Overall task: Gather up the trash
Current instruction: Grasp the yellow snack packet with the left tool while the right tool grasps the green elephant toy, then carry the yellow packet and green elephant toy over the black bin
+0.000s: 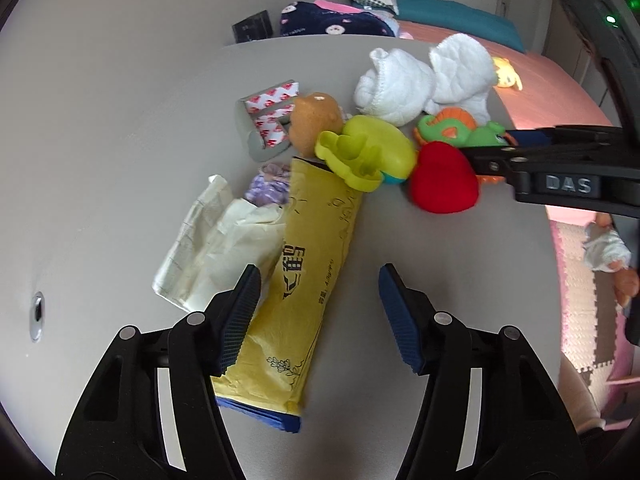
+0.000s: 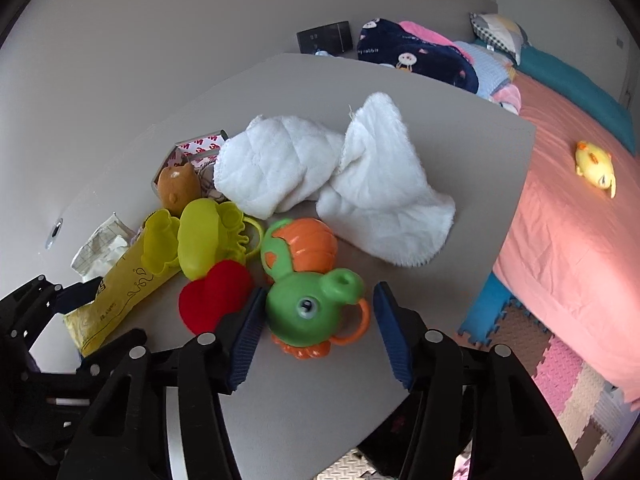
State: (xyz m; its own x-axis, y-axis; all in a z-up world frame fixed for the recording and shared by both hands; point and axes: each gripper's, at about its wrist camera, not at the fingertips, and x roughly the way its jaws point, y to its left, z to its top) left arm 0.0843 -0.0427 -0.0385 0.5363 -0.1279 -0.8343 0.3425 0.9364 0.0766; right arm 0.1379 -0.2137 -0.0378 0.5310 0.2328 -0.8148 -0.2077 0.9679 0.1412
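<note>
Two grippers over a cluttered table (image 1: 100,160)

Left gripper (image 1: 316,300) fingers stand apart over the yellow packet (image 1: 304,248); right gripper (image 2: 318,316) fingers flank the green toy (image 2: 308,304), not pressing.

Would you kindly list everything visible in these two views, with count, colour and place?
table: one, grey, beneath the clutter
yellow packet: one, lying between the left gripper's fingers
crumpled wrapper: one, off-white, left of the packet
purple wrapper: one, above the crumpled wrapper
tape roll: one, red-and-white print, far left of the pile
brown plush: one, beside the tape roll
yellow-green toy: one, resting on the packet's far end
red heart: one, centre
green-orange toy: one, between the right gripper's fingers
white cloth: one, behind the toys
yellow duck: one, on the pink bed
left gripper: black, blue pads, open
right gripper: same, open
</note>
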